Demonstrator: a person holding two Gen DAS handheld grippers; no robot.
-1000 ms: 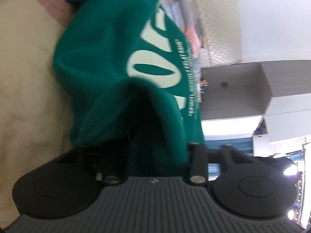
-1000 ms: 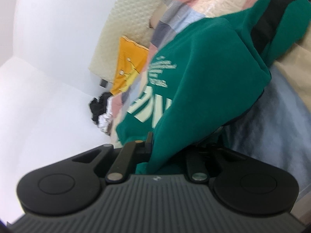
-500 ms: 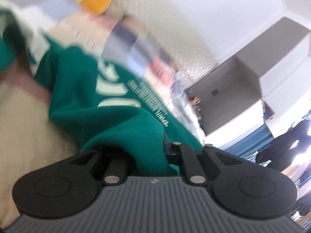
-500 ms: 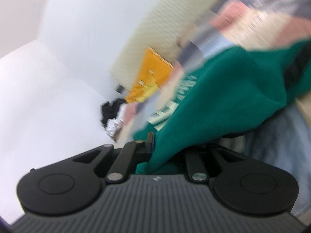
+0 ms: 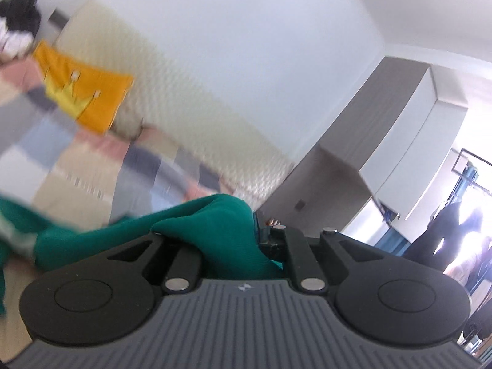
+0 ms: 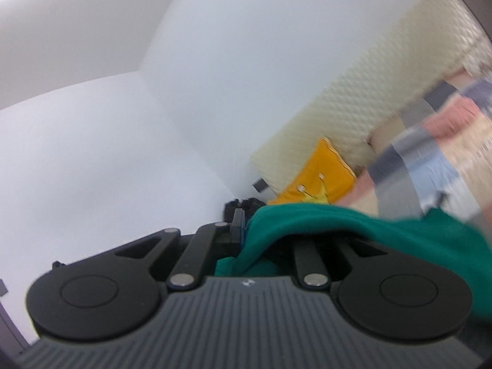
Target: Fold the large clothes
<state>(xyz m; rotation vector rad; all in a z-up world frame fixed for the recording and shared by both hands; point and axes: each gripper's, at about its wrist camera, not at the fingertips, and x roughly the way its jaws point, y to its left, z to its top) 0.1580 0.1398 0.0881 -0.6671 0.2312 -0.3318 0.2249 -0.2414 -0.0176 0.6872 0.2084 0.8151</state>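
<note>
Green sweatshirt [image 5: 215, 230] clamped in left hand-held gripper [image 5: 246, 240] and right hand-held gripper [image 6: 246, 240], raised above patchwork-quilted bed [image 5: 77, 166]; orange cushion [image 5: 89, 92] against cream headboard [image 5: 172, 92].

The green garment [image 5: 215, 224] was soft, matt knit cloth. Each hand-held gripper [image 5: 243, 240] had matt black plastic links, shiny metal pivot pins and a ribbed grey body. The headboard [image 6: 353, 113] at upper right looked quilted, cream and padded. The orange pillow [image 5: 83, 92] was smooth cloth.
</note>
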